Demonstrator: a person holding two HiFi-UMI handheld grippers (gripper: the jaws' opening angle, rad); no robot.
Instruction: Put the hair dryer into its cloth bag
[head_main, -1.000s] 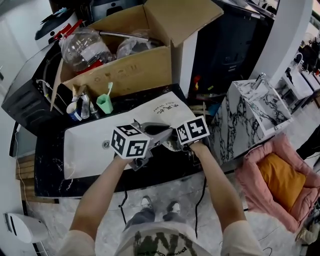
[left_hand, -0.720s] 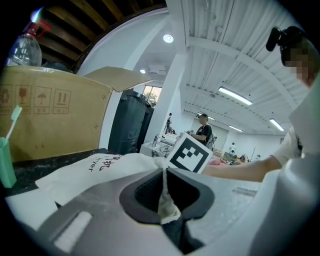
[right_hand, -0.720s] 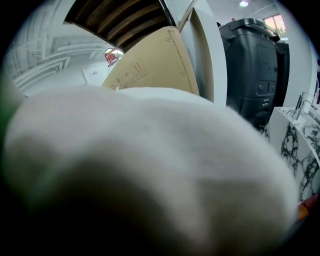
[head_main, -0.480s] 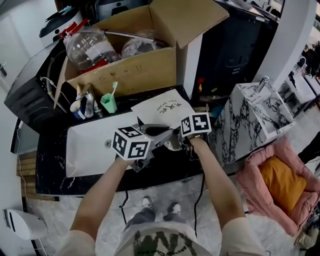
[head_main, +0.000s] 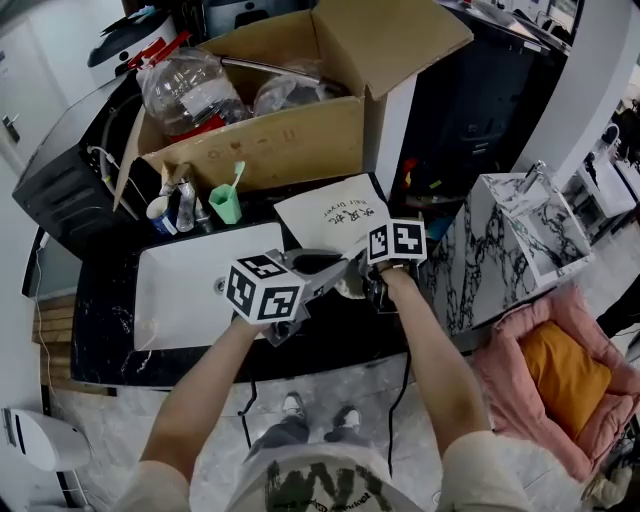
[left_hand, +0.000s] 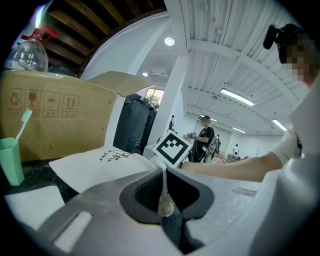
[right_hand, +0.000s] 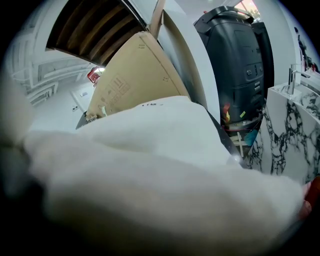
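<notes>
My left gripper (left_hand: 164, 175) is clamped on a thin white cloth edge (left_hand: 163, 192). The cloth bag (head_main: 330, 210) lies centre frame on the dark counter (head_main: 110, 330). White cloth smothers the right gripper (head_main: 370, 285) view, so I can't tell its jaws.

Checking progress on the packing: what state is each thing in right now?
Cardboard box: open, flaps up.
Cloth bag: far end flat on the counter, near end lifted.
Left tool: shut on a thin strip of the bag.
Right tool: draped in cloth; open or shut unclear.
Toothbrush: standing in the green cup.
</notes>
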